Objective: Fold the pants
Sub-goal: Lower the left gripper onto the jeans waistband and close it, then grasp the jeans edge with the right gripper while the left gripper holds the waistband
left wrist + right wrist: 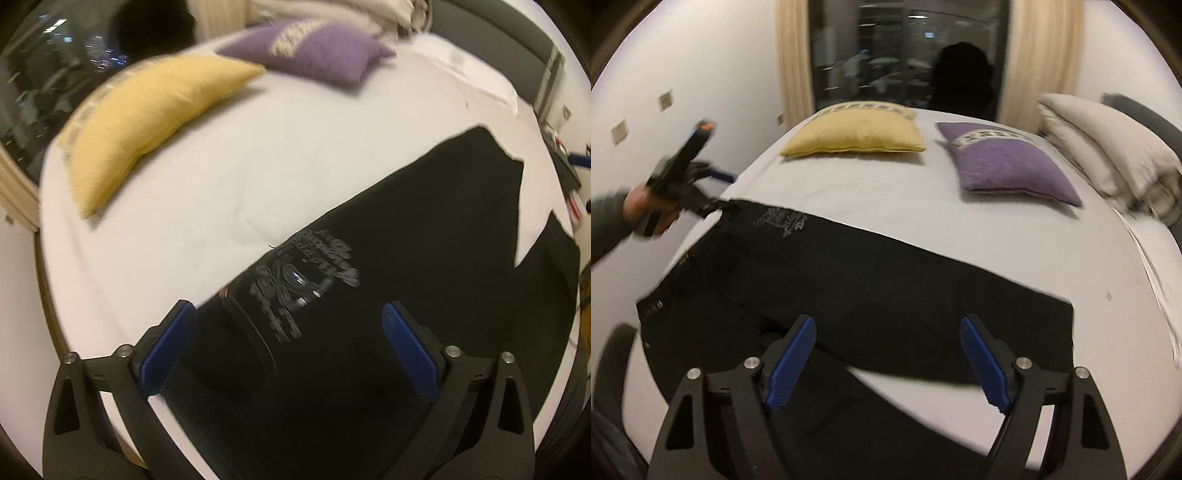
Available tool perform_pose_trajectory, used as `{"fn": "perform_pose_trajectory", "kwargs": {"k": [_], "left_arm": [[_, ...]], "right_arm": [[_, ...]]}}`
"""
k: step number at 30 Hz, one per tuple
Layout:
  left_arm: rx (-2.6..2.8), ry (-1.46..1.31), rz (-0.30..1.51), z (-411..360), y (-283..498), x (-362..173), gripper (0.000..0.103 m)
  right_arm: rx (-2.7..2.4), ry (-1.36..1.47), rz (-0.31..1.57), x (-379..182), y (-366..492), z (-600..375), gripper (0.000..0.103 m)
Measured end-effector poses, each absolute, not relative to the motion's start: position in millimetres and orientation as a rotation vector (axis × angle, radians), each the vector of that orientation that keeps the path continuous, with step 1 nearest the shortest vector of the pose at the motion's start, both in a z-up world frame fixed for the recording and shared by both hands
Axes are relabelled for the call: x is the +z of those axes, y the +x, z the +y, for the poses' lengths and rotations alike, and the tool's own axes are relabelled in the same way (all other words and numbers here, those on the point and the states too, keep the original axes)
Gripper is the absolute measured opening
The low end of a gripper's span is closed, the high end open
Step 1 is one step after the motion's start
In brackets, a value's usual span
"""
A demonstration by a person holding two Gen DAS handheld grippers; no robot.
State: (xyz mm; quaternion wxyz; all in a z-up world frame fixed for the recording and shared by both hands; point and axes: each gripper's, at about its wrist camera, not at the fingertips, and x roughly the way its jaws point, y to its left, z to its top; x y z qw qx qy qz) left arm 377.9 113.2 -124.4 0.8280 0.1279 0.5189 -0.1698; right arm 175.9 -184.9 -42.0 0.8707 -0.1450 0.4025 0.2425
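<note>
Black pants [849,280] with a grey print lie spread across the white bed [1015,243]; my left tongs [288,339] and right tongs [888,354] gape wide above them, holding nothing.

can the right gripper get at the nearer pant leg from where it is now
Probably yes: the right gripper is open and hovers directly over the black pants, and nothing lies between its fingers and the cloth.

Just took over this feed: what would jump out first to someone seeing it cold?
The black pants sprawl across the near half of the white bed, legs parted. Behind them lie a yellow pillow and a purple pillow. Both tongs gape open: left tongs over the waistband, right tongs above the legs.
</note>
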Motion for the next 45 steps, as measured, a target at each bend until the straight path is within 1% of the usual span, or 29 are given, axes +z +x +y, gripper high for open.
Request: {"fn": "perform_pose_trajectory", "kwargs": {"k": [1,2,4,6,9,11,14,19,20,23,25,26,27,28,29,30,32,35,39,45], "left_arm": [[-0.387,0.28,1.134,113.9,390.2,-134.9,0.096],[-0.417,0.285,1.158,114.0,396.8,-143.4,0.089],[-0.49,0.28,1.203,117.6,414.8,-156.7,0.082],[-0.527,0.277,1.228,121.5,428.3,-164.3,0.078],[-0.582,0.27,1.266,126.5,452.1,-172.5,0.068],[-0.599,0.279,1.297,128.6,464.8,-178.2,0.058],[-0.612,0.289,1.325,131.2,479.6,-183.6,0.054],[-0.635,0.3,1.394,138.1,487.7,-194.9,0.054],[-0.638,0.304,1.395,136.4,476.4,-196.1,0.054],[-0.638,0.3,1.404,139.1,479.7,-197.5,0.054],[-0.636,0.304,1.406,139.6,480.4,-199.3,0.054],[-0.637,0.31,1.407,139.9,478.0,-199.8,0.05],[-0.631,0.328,1.401,134.8,469.8,-200.4,0.044],[-0.625,0.345,1.391,134.0,466.5,-199.8,0.029],[-0.617,0.351,1.378,133.5,464.2,-198.5,0.022],[-0.614,0.353,1.368,132.7,461.9,-198.5,0.02],[-0.593,0.394,1.328,126.4,454.5,-197.3,0.012],[-0.562,0.471,1.234,115.3,432.8,-188.2,0.007],[-0.535,0.449,1.105,123.4,412.1,-162.0,0.007],[-0.502,0.58,0.964,122.9,374.7,-142.2,0.007]], "right_arm": [[0.528,-0.312,0.857,-48.4,188.9,-188.0,0.077],[0.544,-0.317,0.87,-53.9,196.9,-186.4,0.075],[0.568,-0.325,0.897,-65.9,217.3,-182.9,0.074],[0.589,-0.335,0.908,-74.0,232.9,-179.6,0.07],[0.612,-0.328,0.913,-81.8,251.1,-176.4,0.07],[0.63,-0.318,0.909,-85.8,257.4,-173.0,0.07],[0.646,-0.318,0.922,-94.0,267.8,-169.7,0.07],[0.67,-0.324,0.942,-102.9,278.4,-164.4,0.07],[0.674,-0.327,0.943,-103.3,279.7,-163.6,0.069],[0.682,-0.332,0.952,-104.2,285.4,-162.0,0.069],[0.686,-0.342,0.958,-104.8,289.3,-159.1,0.068],[0.689,-0.349,0.963,-105.1,291.4,-157.1,0.065],[0.69,-0.357,0.966,-105.2,292.9,-155.0,0.062],[0.692,-0.366,0.968,-105.9,295.1,-152.7,0.061],[0.695,-0.377,0.972,-106.4,298.0,-150.1,0.058],[0.697,-0.385,0.975,-106.9,301.2,-147.4,0.053],[0.697,-0.394,0.978,-107.9,307.2,-142.7,0.049],[0.703,-0.413,0.981,-110.2,320.6,-133.6,0.047],[0.711,-0.452,0.984,-115.1,341.0,-115.3,0.046],[0.736,-0.551,0.974,-122.6,363.1,-92.0,0.046]]}}
